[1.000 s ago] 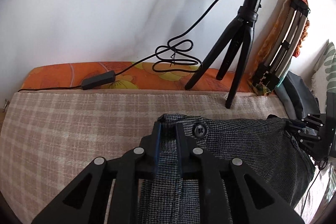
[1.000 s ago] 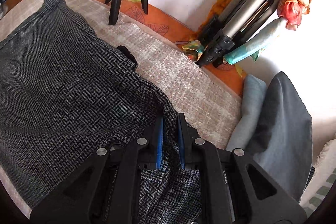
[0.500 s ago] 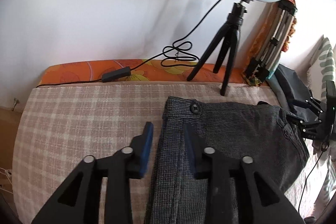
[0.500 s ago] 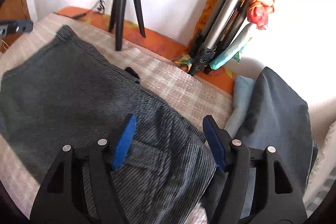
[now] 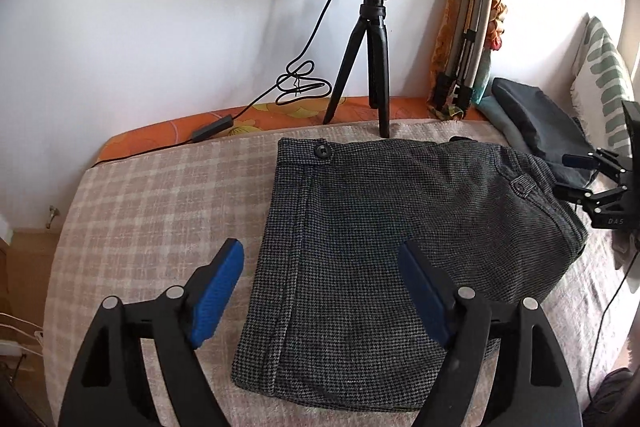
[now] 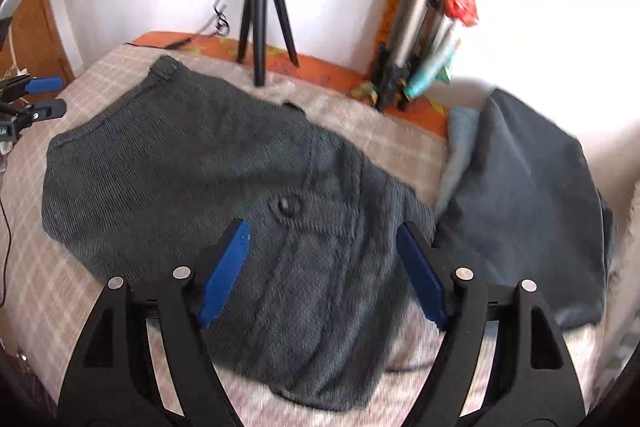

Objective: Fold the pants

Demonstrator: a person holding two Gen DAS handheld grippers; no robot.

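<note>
The grey houndstooth pants lie folded into a compact rectangle on the beige plaid bed cover, waist button toward the wall. They also show in the right wrist view. My left gripper is open and empty, held above the pants' near left part. My right gripper is open and empty, above the pants' right end near a pocket button. The right gripper also shows at the right edge of the left wrist view, and the left gripper shows in the right wrist view.
A ring light on a black tripod stands at the wall behind the pants, its cable trailing left. A folded tripod leans in the corner. A dark folded garment lies right of the pants. A striped pillow lies far right.
Both grippers have let go of the pants, opened wide and pulled back and up. The pants now lie flat on the bed.
</note>
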